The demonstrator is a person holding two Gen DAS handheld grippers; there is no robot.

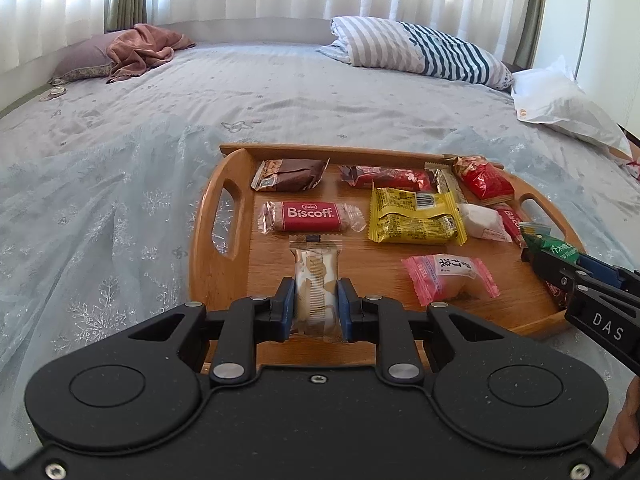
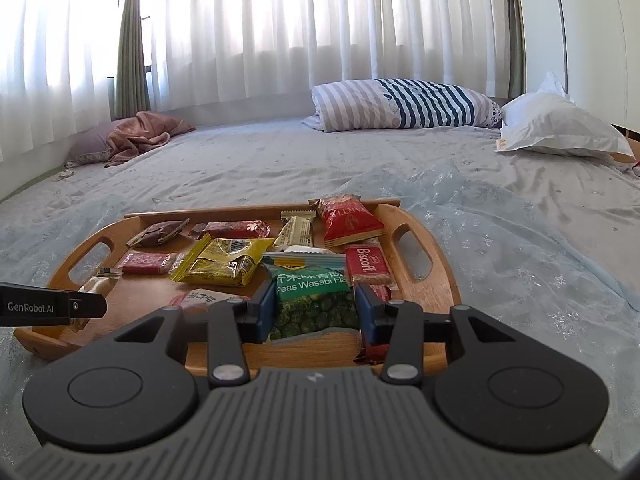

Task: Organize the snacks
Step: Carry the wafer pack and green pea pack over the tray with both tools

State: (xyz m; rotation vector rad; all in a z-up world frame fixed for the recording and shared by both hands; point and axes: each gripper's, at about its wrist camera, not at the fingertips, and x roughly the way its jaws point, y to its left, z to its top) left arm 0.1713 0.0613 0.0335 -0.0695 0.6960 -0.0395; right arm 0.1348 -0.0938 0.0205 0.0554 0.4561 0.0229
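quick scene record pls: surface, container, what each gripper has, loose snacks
surface: bed with a pale patterned cover
container: wooden tray with cut-out handles, lying on the bed
left hand-held gripper: shut on a white and tan wafer packet
right hand-held gripper: shut on a green wasabi peas bag
loose on tray: Biscoff biscuit, yellow packet, pink packet, brown bar, red bag
off tray: striped pillow

A wide bed in pale grey floral sheets carries it all.
On it lie an oval wooden handled tray, a striped pillow and a crumpled pink cloth.
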